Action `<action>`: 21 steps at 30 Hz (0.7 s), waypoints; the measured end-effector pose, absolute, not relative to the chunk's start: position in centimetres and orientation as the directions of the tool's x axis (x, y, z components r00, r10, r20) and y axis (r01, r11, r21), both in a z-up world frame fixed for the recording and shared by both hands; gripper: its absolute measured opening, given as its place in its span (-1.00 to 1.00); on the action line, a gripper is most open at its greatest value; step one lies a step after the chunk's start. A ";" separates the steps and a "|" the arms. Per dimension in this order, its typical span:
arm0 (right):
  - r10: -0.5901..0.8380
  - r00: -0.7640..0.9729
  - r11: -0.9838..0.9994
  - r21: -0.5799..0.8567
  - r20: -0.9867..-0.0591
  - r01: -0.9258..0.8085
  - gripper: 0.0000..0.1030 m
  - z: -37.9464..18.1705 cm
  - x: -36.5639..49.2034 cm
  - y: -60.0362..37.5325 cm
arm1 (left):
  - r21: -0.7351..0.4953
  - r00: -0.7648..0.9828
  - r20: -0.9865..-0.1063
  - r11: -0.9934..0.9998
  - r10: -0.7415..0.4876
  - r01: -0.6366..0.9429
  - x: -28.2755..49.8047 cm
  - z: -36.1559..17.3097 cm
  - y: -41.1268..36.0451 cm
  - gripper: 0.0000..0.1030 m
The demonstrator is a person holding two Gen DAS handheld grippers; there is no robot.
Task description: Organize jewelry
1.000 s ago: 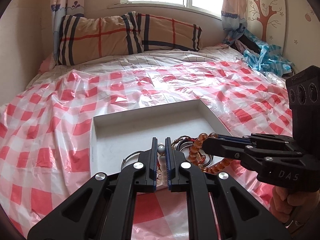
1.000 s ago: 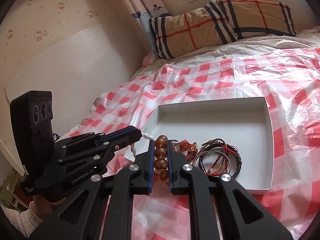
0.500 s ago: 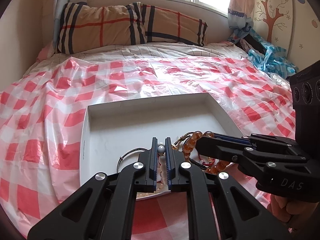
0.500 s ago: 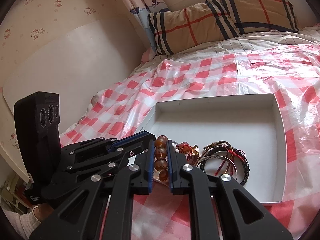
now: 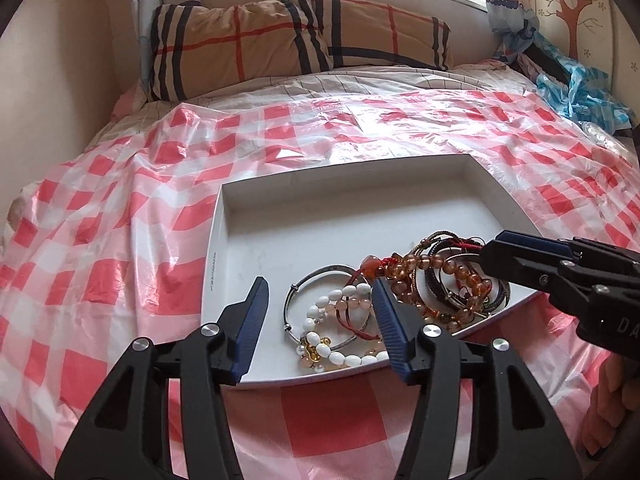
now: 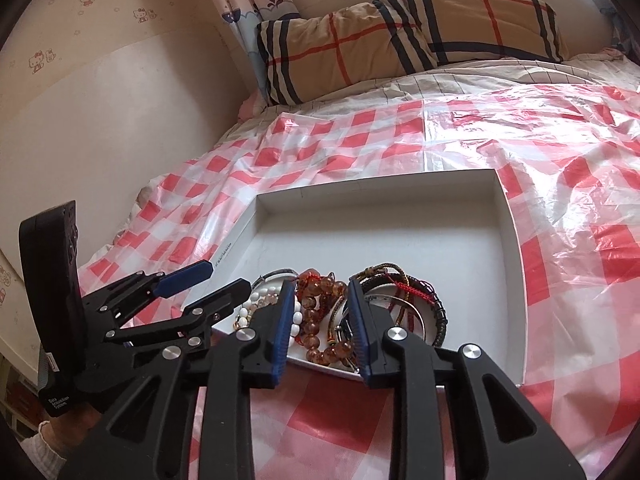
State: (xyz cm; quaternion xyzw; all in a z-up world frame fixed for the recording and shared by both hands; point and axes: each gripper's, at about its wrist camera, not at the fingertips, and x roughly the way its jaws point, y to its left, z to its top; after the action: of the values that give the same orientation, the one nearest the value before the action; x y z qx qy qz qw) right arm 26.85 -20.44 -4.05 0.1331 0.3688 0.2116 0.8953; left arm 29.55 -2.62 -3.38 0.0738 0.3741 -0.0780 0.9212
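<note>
A white shallow box (image 5: pixel 340 196) (image 6: pixel 384 220) lies on the bed. In its near part lie a white bead bracelet (image 5: pixel 328 350) (image 6: pixel 296 316), an amber bead bracelet (image 5: pixel 448 280) (image 6: pixel 316 320), silver bangles (image 5: pixel 320 276) and dark cord bracelets (image 5: pixel 436 240) (image 6: pixel 424 292). My left gripper (image 5: pixel 320 320) (image 6: pixel 212 284) is open above the white beads, holding nothing. My right gripper (image 6: pixel 318 316) is open over the amber beads, holding nothing; it also shows in the left wrist view (image 5: pixel 516 256).
A red-and-white checked plastic sheet (image 5: pixel 120 240) (image 6: pixel 560 160) covers the bed. Plaid pillows (image 5: pixel 296 36) (image 6: pixel 404 36) lie at the head under the window. Blue cloth (image 5: pixel 576 92) is bunched at the far right. A wall (image 6: pixel 100 120) runs along the left side.
Both grippers have opened and let go of their bead bracelets, which now lie in the box. Both have moved forward over the box's near edge.
</note>
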 end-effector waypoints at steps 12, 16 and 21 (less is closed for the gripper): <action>0.465 0.625 0.881 0.399 -0.627 -0.255 -0.28 -4.9 25.4 -20.9 | 0.089 0.705 -0.706 0.978 -0.073 0.191 28.6 -3.6 -2.4 0.15; 0.456 0.619 0.886 0.394 -0.639 -0.246 -0.19 -5.0 24.6 -21.2 | 0.093 0.701 -0.710 0.977 -0.070 0.192 27.8 -3.5 -2.3 0.16; 0.437 0.607 0.897 0.375 -0.664 -0.236 -0.18 -5.2 23.4 -21.5 | 0.091 0.686 -0.724 0.976 -0.071 0.197 26.6 -3.7 -2.2 0.18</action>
State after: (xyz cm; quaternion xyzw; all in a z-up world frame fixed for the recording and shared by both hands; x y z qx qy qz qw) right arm 23.40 -21.47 -5.24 0.1255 0.4007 0.1897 0.8876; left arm 26.63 -2.24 -3.72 0.0811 0.3896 -0.0732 0.9145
